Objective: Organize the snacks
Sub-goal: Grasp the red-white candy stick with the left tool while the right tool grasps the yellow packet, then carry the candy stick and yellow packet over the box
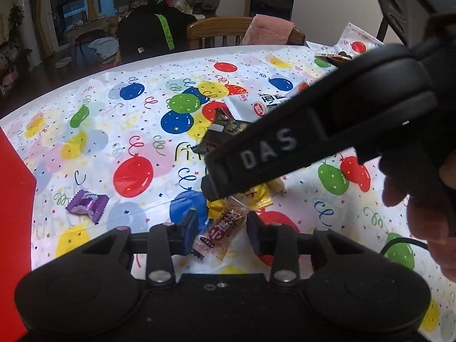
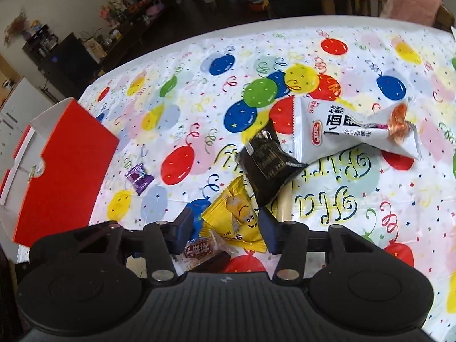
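Both tongs crowded over one small snack pile

The counter [image 2: 370, 45] carried a red box [image 2: 62, 171] at its left edge, then a white noodle packet [image 2: 342, 131], black packet [image 2: 268, 165], yellow packet [image 2: 236, 216] and a small red-labelled candy [image 1: 221, 228]. The left tongs [image 1: 222, 228] stood open around that candy; the right tongs [image 2: 222, 228] were open too — close above. The risk, as I judged it: the tools colliding, or a pinch catching two overlapping wrappers.
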The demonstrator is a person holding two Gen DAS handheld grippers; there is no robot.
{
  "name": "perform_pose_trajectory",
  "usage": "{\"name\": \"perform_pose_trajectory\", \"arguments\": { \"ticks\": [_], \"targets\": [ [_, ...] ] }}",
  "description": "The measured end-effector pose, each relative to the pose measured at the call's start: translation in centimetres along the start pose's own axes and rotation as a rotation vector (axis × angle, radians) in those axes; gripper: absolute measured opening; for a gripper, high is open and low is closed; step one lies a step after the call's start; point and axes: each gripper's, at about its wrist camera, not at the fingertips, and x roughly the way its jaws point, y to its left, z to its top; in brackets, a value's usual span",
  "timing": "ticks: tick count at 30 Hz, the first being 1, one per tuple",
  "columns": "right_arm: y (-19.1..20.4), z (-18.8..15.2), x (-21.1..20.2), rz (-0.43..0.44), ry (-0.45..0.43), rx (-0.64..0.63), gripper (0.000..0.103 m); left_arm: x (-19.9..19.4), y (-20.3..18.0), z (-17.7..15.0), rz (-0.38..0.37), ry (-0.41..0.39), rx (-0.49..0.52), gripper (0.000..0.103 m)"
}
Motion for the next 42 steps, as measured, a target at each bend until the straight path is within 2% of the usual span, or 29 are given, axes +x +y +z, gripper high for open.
{"name": "perform_pose_trajectory", "arguments": {
  "ticks": [3, 5, 6, 7, 11, 18, 25, 42],
  "targets": [
    [-0.1, 0.1, 0.3, -0.012, 0.002, 0.009, 0.039, 0.1, -0.3, -0.1, 0.008, 0.008, 0.015, 0.025],
    [-0.2, 0.1, 0.3, -0.013, 0.002, 0.018, 0.038, 0.0, -0.5, -0.2, 0.012, 0.006, 0.027, 0.023],
    [-0.1, 0.1, 0.2, -0.016, 0.002, 0.017, 0.032, -0.1, -0.6, -0.2, 0.011, 0.008, 0.032, 0.019],
    [-0.1, 0.0, 0.2, -0.016, 0.004, 0.017, 0.031, -0.2, -0.7, -0.3, 0.008, 0.01, 0.034, 0.017],
    [0.1, -0.2, -0.2, -0.011, -0.006, 0.02, 0.027, -0.8, -1.0, -0.7, 0.005, 0.017, 0.031, 0.016],
    [0.8, -1.0, -1.5, 0.007, -0.023, 0.023, 0.026, -2.4, -0.2, -1.7, -0.033, 0.051, -0.022, 0.015],
    [2.0, -1.9, -3.9, 0.018, -0.056, 0.012, 0.026, -5.3, 1.1, -2.8, -0.029, 0.061, -0.096, 0.015],
    [7.9, -3.6, -11.2, 0.041, -0.167, -0.043, 0.026, -14.2, 5.3, -1.9, -0.024, -0.009, -0.172, 0.015]
  ]
}}
